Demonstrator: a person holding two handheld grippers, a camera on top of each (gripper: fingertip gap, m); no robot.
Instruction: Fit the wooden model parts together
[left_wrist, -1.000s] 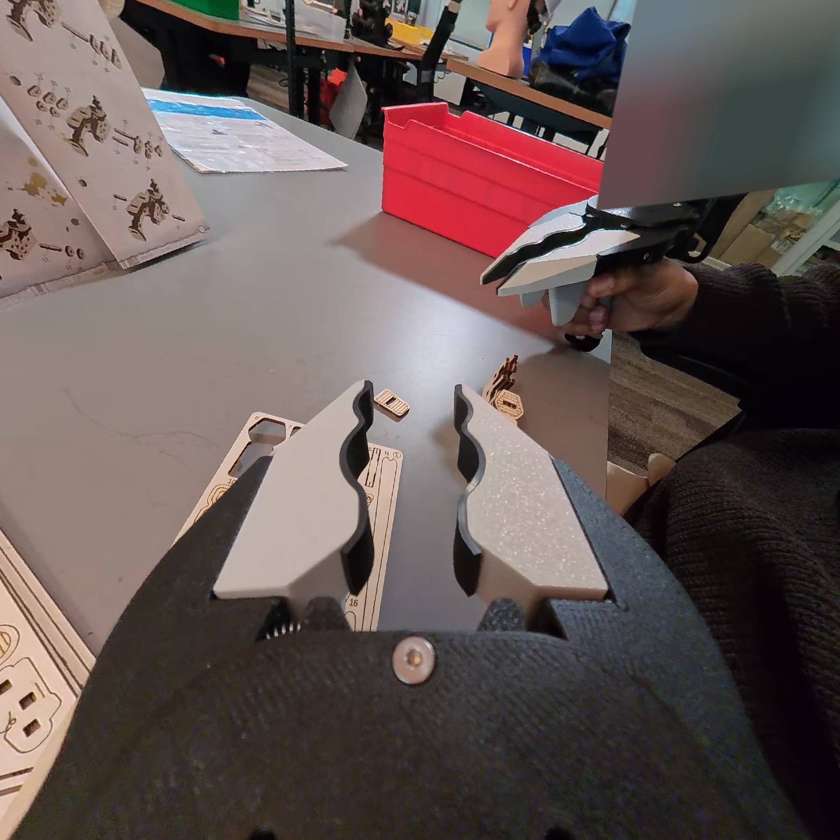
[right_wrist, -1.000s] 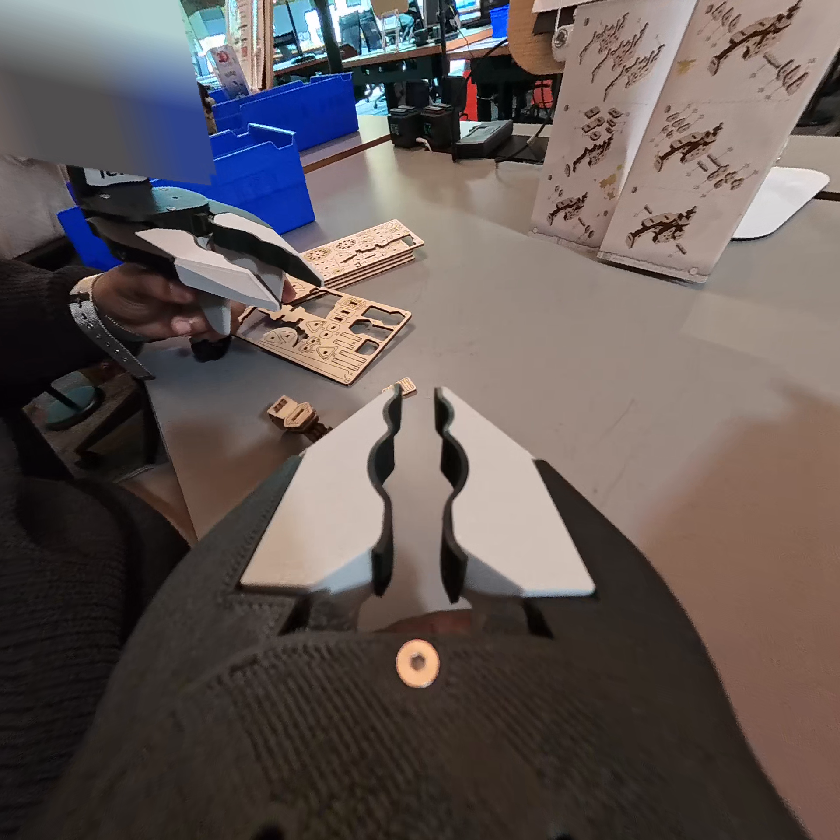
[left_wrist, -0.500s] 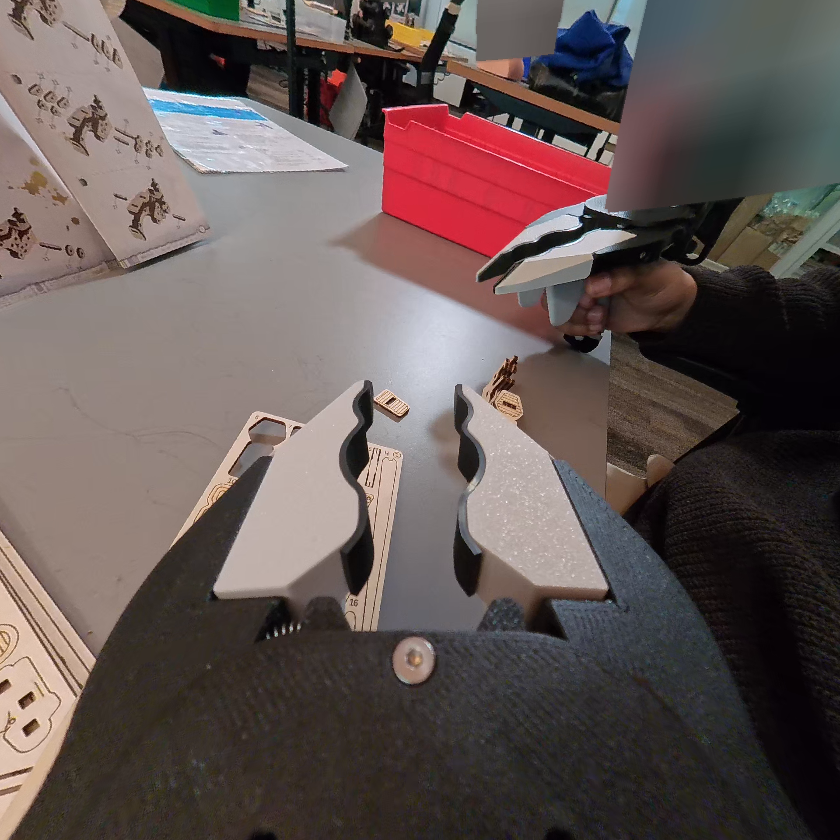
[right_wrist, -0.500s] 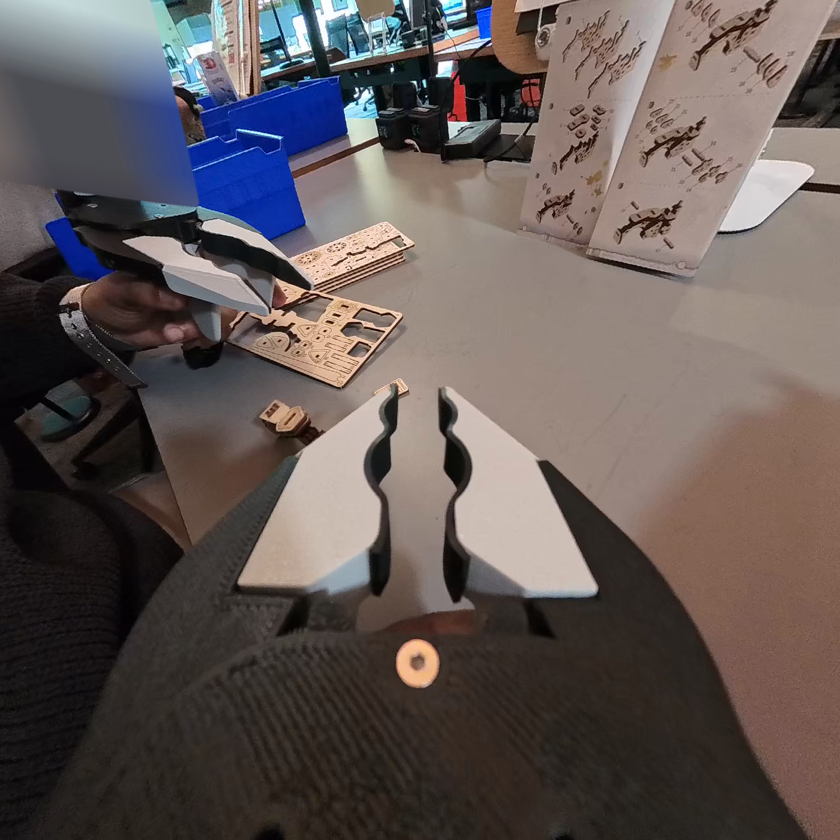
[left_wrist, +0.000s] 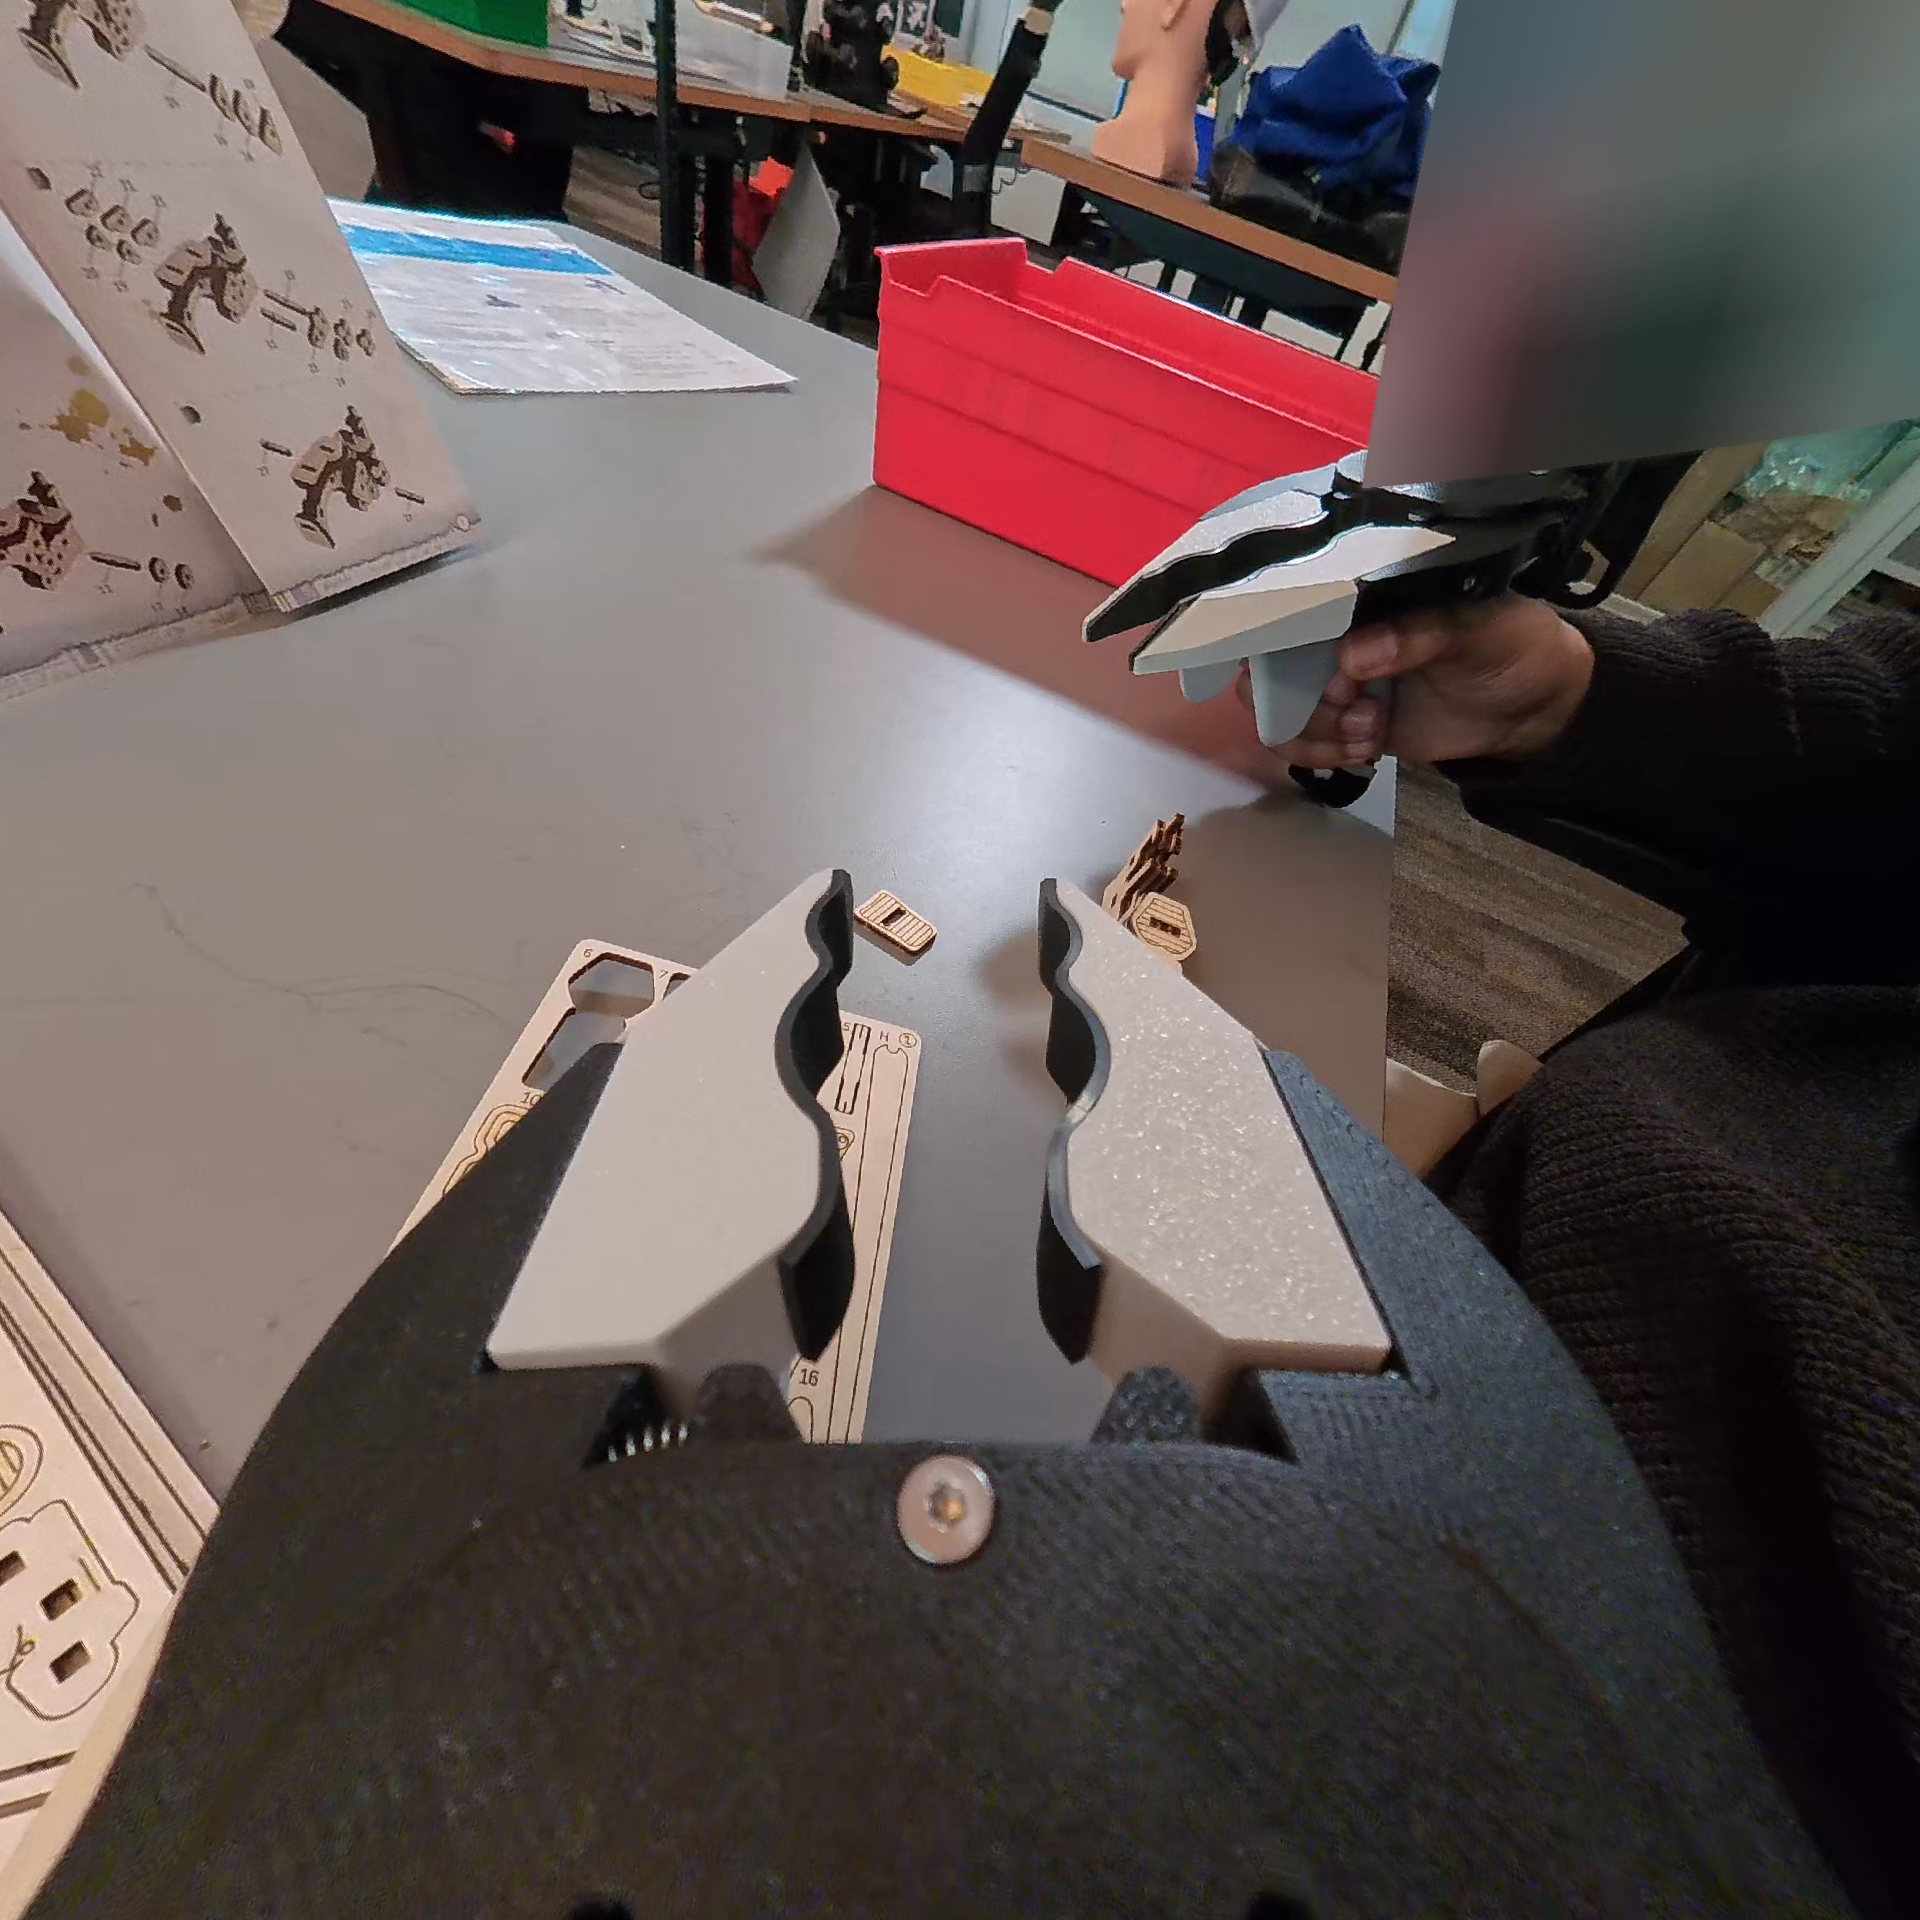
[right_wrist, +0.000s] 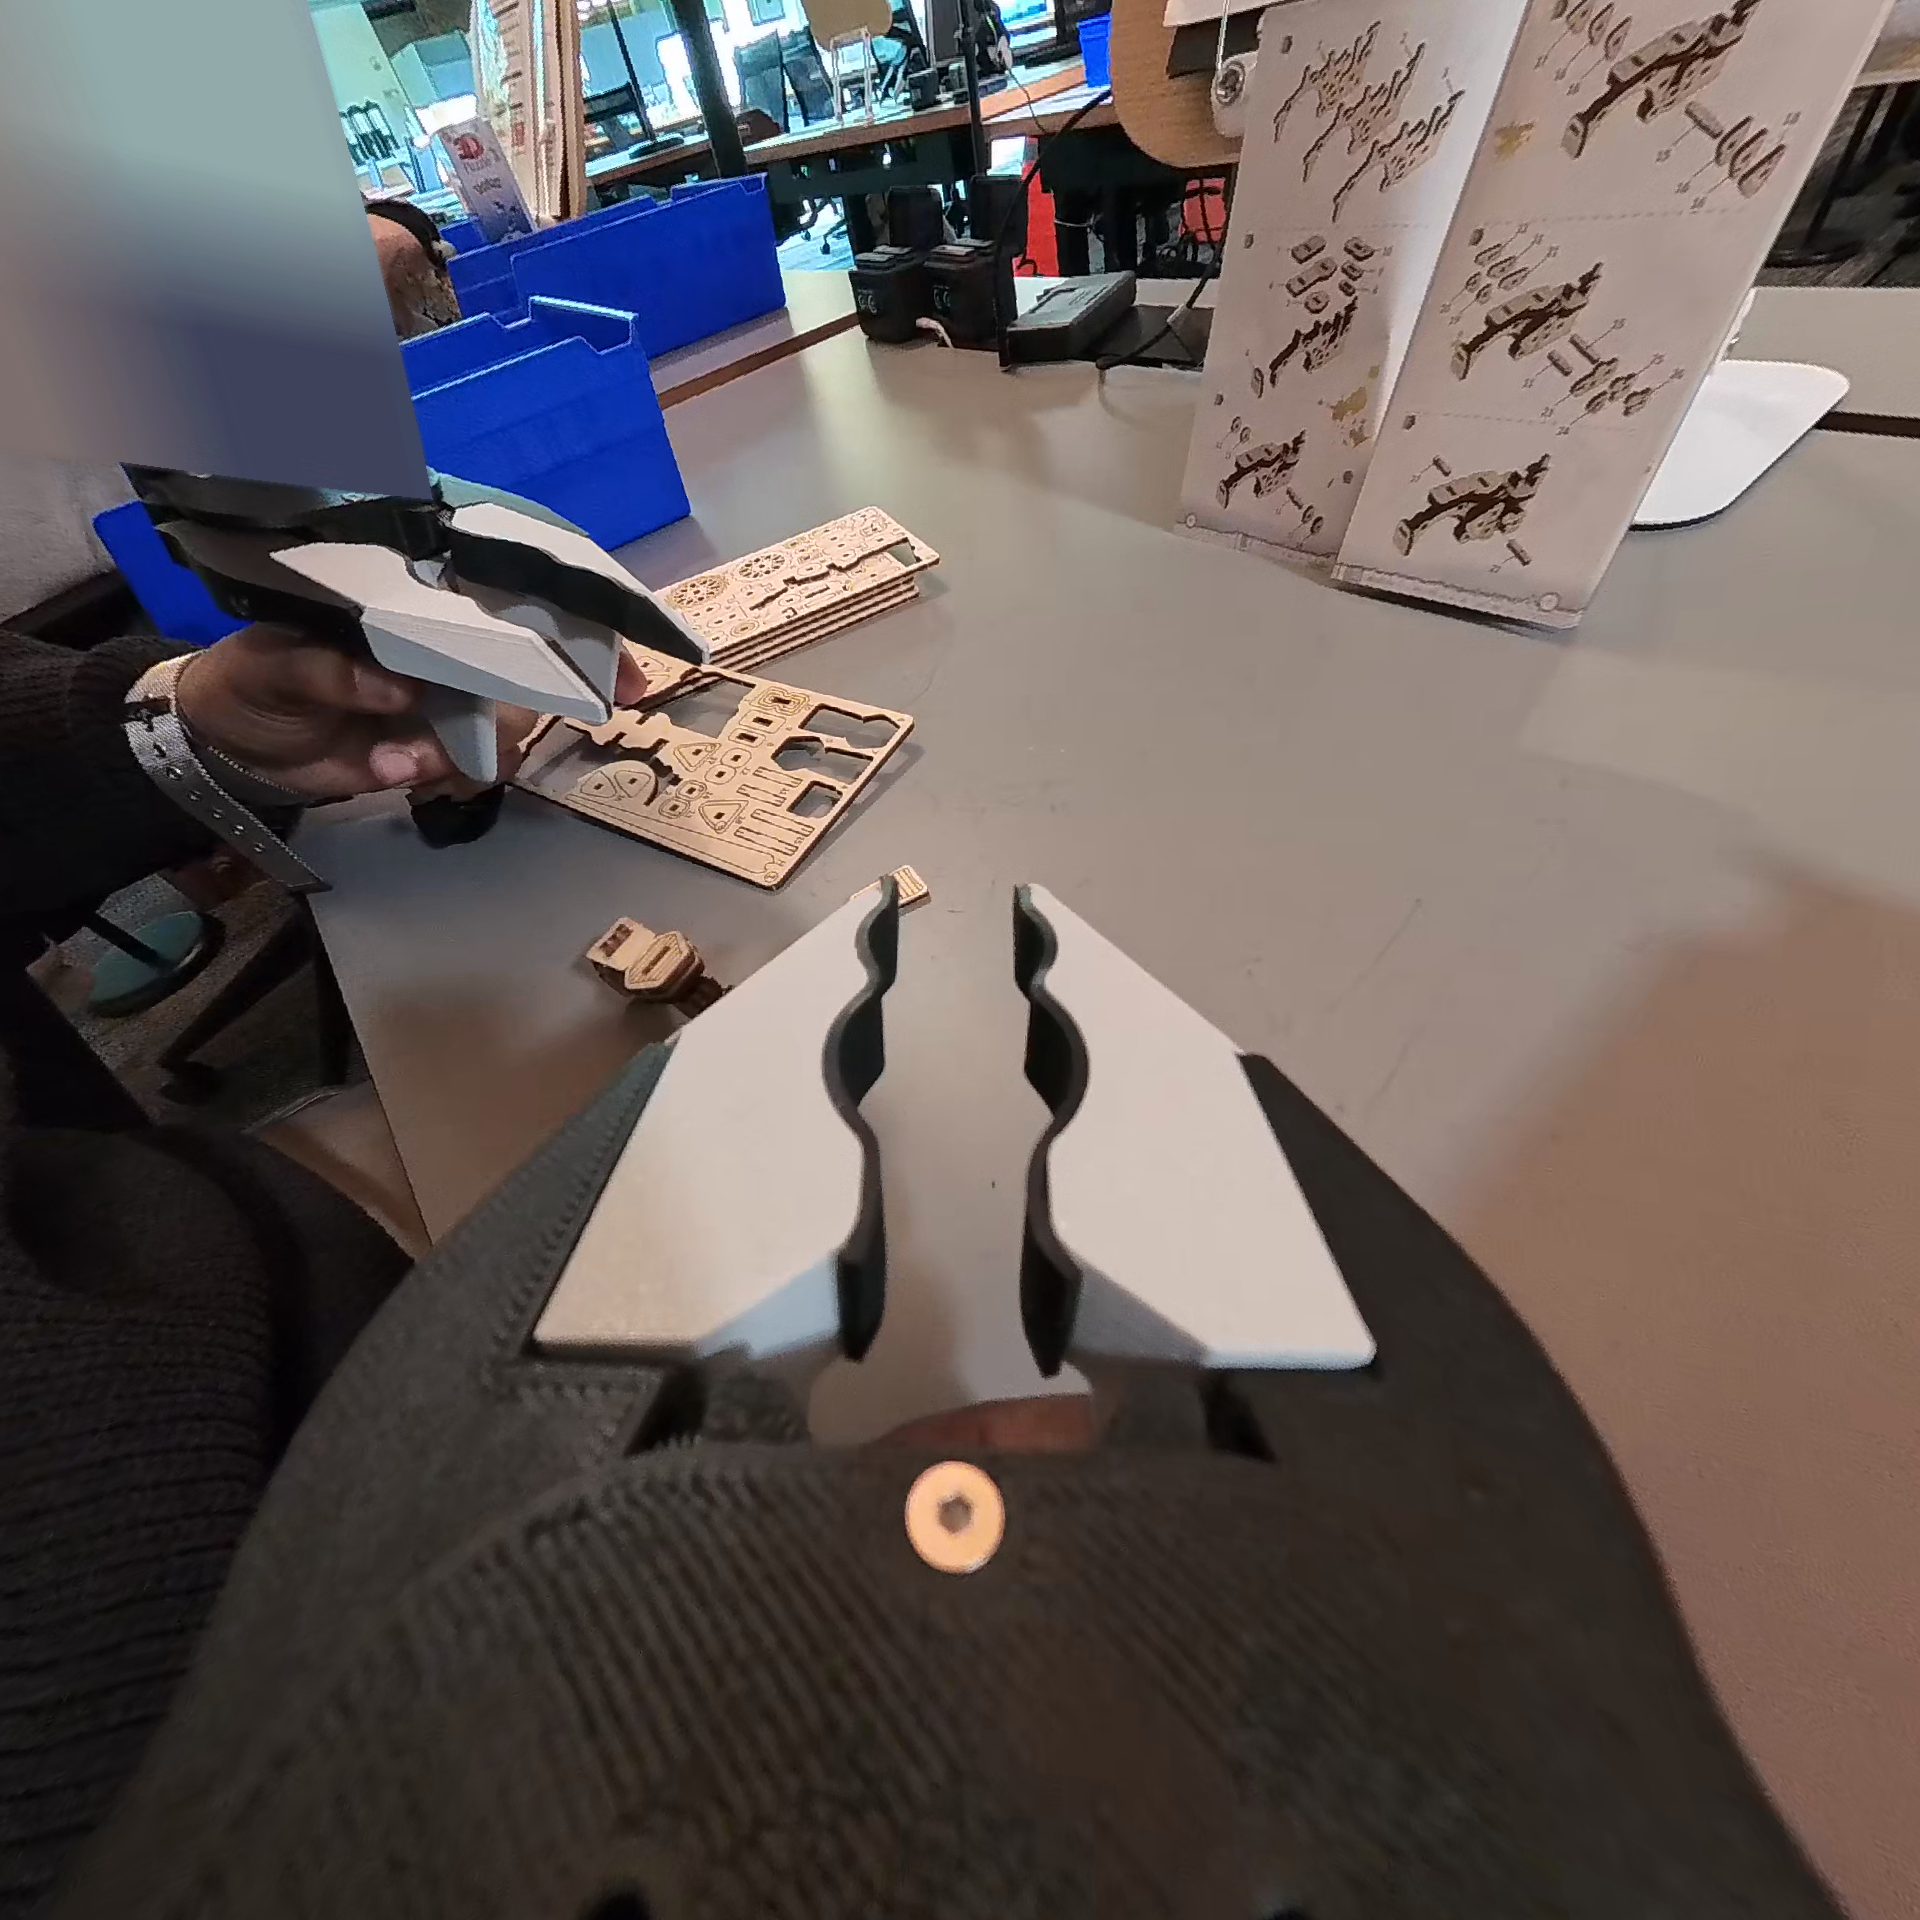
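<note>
A small flat wooden piece (left_wrist: 896, 923) lies on the grey table just beyond my left gripper (left_wrist: 942, 902), which is open and empty. A partly built wooden model part (left_wrist: 1153, 899) stands to its right near the table edge. A wooden part sheet (left_wrist: 868, 1143) lies under my left finger. In the right wrist view my right gripper (right_wrist: 956, 899) is empty with its jaws a narrow gap apart, just short of the small piece (right_wrist: 909, 885). The model part (right_wrist: 649, 961) lies to its left. Each gripper also shows, held above the table, in the other's view (left_wrist: 1122, 634) (right_wrist: 644, 665).
A red bin (left_wrist: 1091, 416) stands at the back right of the table. Blue bins (right_wrist: 551, 416) stand at the far left. Upright instruction sheets (right_wrist: 1455, 312) stand at the back. A stack of wooden sheets (right_wrist: 810, 582) lies behind the part sheet (right_wrist: 727, 779). The table edge runs beside the person's lap. About 12 cm separates my left fingertips from my right. The small flat wooden piece (left_wrist: 896, 923) is about 8 cm from my left fingertips.
My right gripper's jaws have spread slightly and its view has drifted a little. My left gripper has not moved.
</note>
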